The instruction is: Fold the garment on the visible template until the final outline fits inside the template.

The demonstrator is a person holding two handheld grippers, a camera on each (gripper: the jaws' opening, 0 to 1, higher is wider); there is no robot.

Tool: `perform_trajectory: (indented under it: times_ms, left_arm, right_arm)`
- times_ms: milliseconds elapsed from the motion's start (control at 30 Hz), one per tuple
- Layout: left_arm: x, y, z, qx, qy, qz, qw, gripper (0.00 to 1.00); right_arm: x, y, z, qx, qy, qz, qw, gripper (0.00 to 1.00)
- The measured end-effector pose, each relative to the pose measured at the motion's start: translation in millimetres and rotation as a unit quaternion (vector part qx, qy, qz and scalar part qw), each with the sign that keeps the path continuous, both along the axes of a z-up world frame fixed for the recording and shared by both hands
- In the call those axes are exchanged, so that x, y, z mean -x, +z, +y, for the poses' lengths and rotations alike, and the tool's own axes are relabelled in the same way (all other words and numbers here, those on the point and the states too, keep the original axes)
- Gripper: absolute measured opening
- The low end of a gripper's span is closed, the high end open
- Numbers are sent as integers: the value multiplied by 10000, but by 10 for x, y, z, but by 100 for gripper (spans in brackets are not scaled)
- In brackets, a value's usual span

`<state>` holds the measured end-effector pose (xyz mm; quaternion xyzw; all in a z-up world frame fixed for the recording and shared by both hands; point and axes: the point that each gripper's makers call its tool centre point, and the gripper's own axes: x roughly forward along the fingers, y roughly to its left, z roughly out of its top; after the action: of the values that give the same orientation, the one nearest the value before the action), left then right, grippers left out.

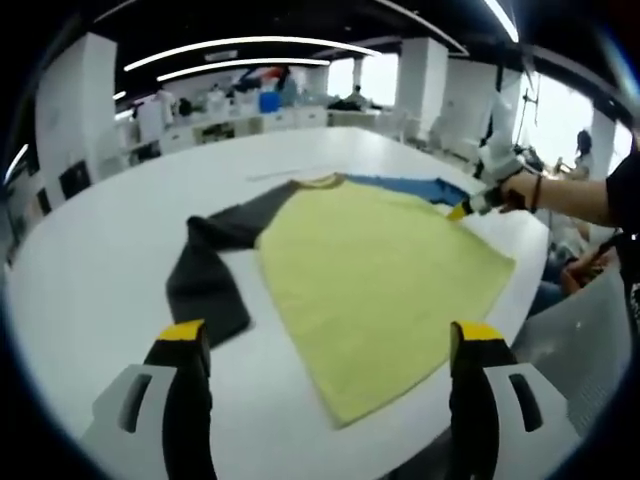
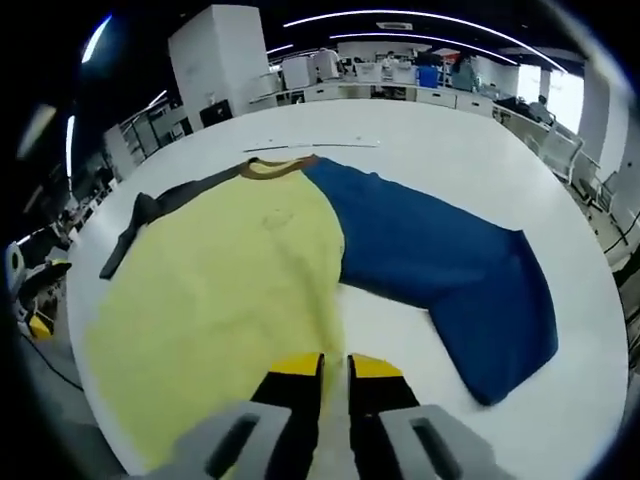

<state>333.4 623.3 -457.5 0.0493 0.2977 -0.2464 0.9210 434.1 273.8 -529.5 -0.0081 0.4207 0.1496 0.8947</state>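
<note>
right gripper view | round white table, office beyond | right gripper pinching garment | left gripper spread

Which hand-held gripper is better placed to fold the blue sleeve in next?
Probably the right hand-held gripper: its closed jaws sit at the edge of the yellow body, beside the blue sleeve. The left hand-held gripper, open, faces the grey sleeve.

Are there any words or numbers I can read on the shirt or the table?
None can be read. The yellow shirt, its blue sleeve and dark grey sleeve are plain, apart from a faint mark too blurred to read. The white table bears no text.
</note>
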Motion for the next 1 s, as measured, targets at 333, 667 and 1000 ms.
perform_trajectory:
  times_ms: [333, 667, 1000]
  left_arm:
    - [17, -11, -54, 6, -92, 38, 10000, 96]
    - [23, -14, -38, -25, -105, 38, 9999, 96]
    - [38, -9, -17, -31, -80, 64, 9999, 95]
  right_arm:
    - [-174, 166, -216, 78, -12, -437, 9990, 34]
    - [-217, 36, -514, 448, 30, -214, 9988, 40]
    - [-160, -42, -648, 619, 58, -4, 9981, 27]
